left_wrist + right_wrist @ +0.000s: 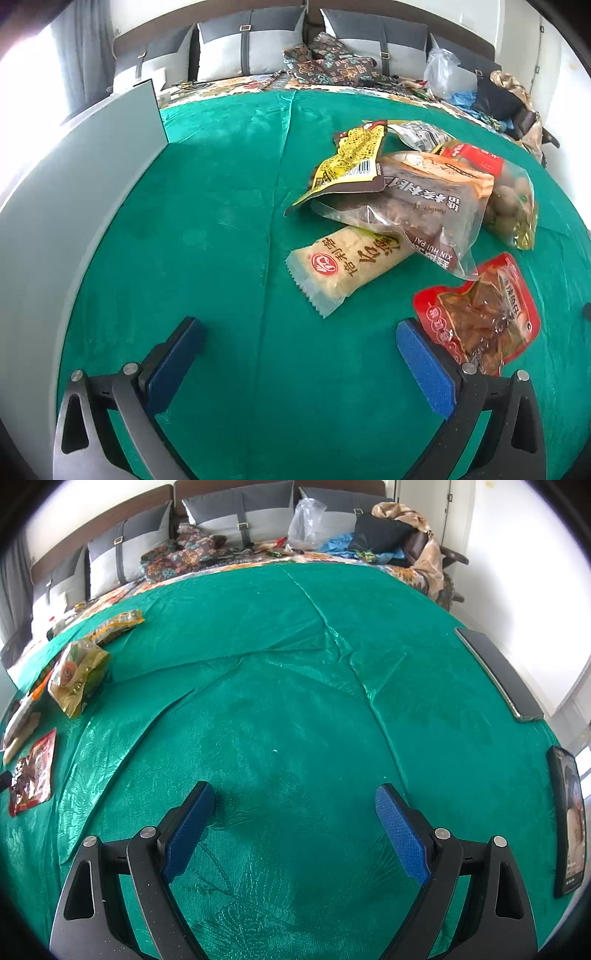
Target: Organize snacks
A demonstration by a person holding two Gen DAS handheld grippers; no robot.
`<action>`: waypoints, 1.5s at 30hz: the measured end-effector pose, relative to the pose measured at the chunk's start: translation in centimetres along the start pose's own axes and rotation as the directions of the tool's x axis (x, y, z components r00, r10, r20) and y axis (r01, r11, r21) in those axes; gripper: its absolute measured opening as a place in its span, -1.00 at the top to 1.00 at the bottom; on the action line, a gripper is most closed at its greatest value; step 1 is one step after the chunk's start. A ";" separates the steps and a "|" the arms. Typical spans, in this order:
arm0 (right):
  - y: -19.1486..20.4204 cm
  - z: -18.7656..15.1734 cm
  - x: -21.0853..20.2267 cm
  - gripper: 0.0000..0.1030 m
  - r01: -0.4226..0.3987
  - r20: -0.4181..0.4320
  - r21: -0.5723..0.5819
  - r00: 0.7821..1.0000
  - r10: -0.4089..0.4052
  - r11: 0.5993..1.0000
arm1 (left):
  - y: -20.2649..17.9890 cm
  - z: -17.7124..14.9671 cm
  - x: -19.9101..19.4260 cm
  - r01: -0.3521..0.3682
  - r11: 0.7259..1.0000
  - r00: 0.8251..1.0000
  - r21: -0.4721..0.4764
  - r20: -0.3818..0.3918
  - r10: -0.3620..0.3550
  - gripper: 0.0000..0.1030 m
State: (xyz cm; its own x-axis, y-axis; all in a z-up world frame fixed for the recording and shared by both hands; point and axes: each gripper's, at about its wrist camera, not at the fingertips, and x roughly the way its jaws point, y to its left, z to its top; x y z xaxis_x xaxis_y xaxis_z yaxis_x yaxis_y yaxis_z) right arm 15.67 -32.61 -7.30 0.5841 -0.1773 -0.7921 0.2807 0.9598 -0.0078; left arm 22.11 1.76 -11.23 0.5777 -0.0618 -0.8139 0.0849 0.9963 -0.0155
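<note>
Green cloth (221, 221) spread bare under both grippers, left (299, 332) and right (295, 797), jaws apart, empty. Snacks (417, 206) heaped beside grey box (66, 221), unsorted. Likely next: reaching for cream packet (351, 264).

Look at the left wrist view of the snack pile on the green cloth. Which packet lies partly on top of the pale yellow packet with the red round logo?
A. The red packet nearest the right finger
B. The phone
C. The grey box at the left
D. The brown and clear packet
D: the brown and clear packet overlaps the far end of the pale yellow packet, while the red packet lies apart from it.
</note>
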 end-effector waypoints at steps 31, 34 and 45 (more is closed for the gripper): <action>0.0 -0.1 0.1 -0.77 0.001 0.001 -0.002 1.000 -0.001 1.000 | -0.1 0.4 0.3 -0.003 1.000 1.000 0.002 0.001 0.003 -1.00; -0.1 -0.1 0.0 -0.77 0.000 0.001 -0.002 1.000 0.000 1.000 | -0.1 0.4 0.3 -0.003 1.000 1.000 0.002 0.001 0.003 -1.00; -0.1 -0.2 0.1 -0.77 0.000 0.000 -0.002 1.000 0.000 1.000 | -0.1 0.4 0.3 -0.003 1.000 1.000 0.003 0.001 0.003 -1.00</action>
State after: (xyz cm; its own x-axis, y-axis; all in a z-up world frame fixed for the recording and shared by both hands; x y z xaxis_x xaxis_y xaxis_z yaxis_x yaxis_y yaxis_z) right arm 15.58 -32.69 -7.48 0.5843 -0.1777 -0.7918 0.2791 0.9602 -0.0096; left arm 22.61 1.63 -11.23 0.5787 -0.0588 -0.8134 0.0853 0.9963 -0.0114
